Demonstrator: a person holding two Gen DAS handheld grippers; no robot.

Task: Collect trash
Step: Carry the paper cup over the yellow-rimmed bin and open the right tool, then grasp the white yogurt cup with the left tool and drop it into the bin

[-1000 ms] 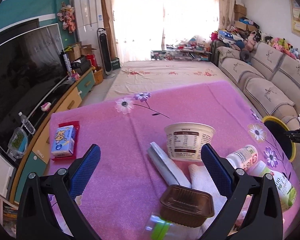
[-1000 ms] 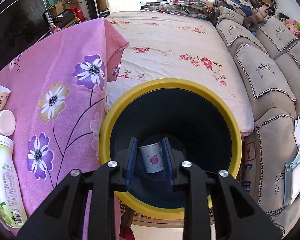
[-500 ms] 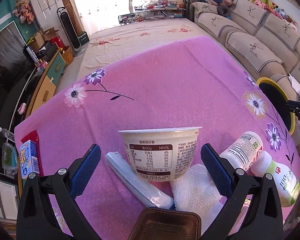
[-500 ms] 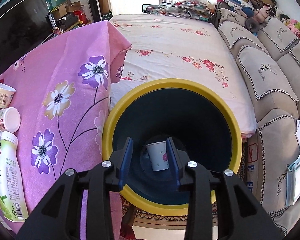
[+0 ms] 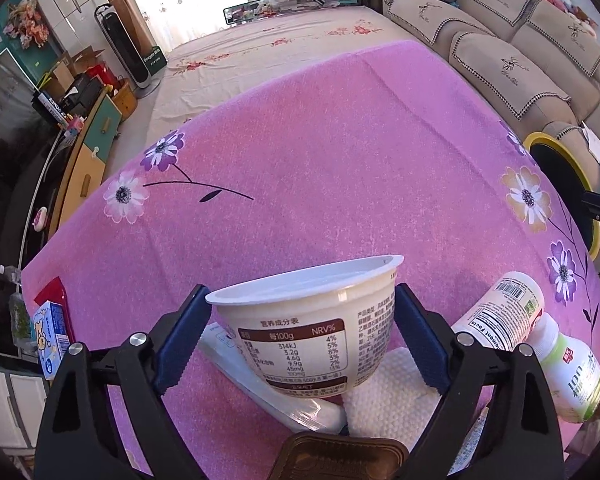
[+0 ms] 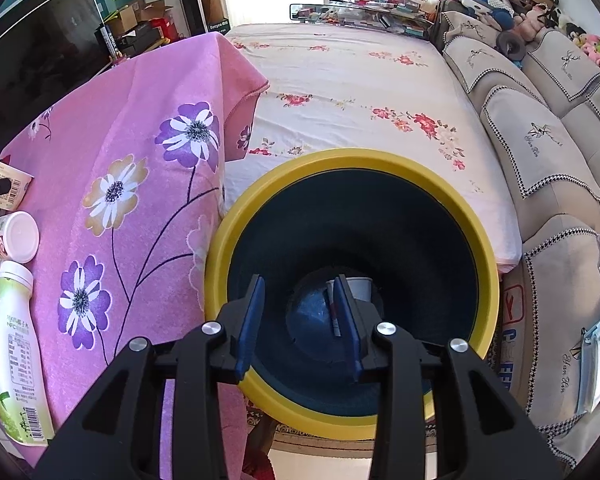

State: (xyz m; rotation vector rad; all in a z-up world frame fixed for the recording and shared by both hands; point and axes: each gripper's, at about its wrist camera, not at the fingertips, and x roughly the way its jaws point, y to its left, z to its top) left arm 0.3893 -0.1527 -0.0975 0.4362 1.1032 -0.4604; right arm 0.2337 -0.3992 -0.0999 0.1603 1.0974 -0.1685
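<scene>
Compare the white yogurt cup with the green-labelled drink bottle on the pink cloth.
The white yogurt cup stands upright; the green-labelled drink bottle lies on its side. The cup is open-topped, the bottle capped. The cup sits between the left gripper jaws; the bottle lies untouched. Both are plastic.

pink flowered tablecloth [image 5: 340, 152], white yogurt cup [image 5: 312, 328], yellow-rimmed bin [image 6: 352, 164]

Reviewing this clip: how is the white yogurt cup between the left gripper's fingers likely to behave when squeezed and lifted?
The yogurt cup looks thin-walled and empty inside, so it is probably light and may flex under the left gripper. Its walls taper downward, so it could slip down between the pads, though the wide rim may catch. It already sits tilted, so it might tip further.
</scene>
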